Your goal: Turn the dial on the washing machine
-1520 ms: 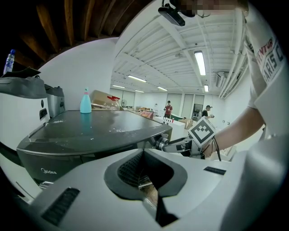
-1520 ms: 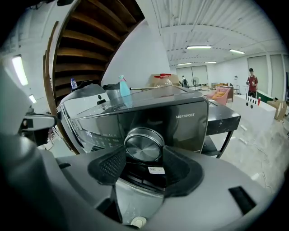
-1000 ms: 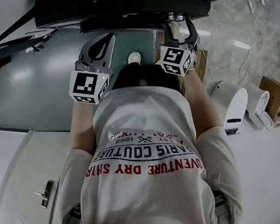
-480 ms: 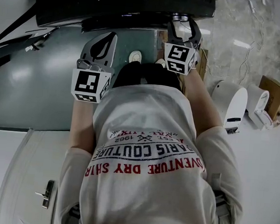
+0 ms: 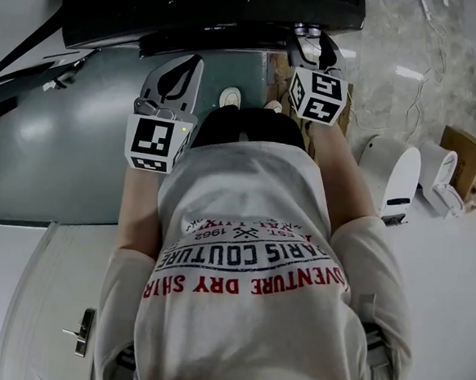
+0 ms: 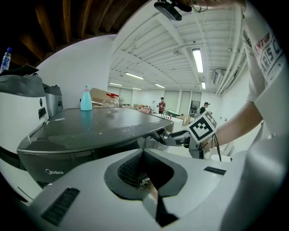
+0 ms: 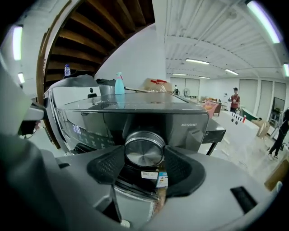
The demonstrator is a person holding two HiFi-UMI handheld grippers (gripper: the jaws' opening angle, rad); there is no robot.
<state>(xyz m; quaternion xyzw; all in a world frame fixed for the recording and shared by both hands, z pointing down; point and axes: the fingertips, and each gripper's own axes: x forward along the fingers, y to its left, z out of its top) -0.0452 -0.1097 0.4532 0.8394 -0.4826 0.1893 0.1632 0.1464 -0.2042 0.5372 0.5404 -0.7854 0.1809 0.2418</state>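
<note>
Since the earlier frame the right gripper is rolling rightward, clamping the silver dial at mid-frame on the washing machine; turning is proceeding, unfinished I judge. The left gripper is idling, pressed together.

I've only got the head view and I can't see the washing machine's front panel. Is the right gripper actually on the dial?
Observer: Yes. The right gripper's pads sit against both sides of the silver dial.
Operator: Is the panel powered?
Observer: Lit digits show on the display left of the dial, too small to read.
Operator: Anything on top?
Observer: A light blue bottle stands at the far edge of the washing machine.
</note>
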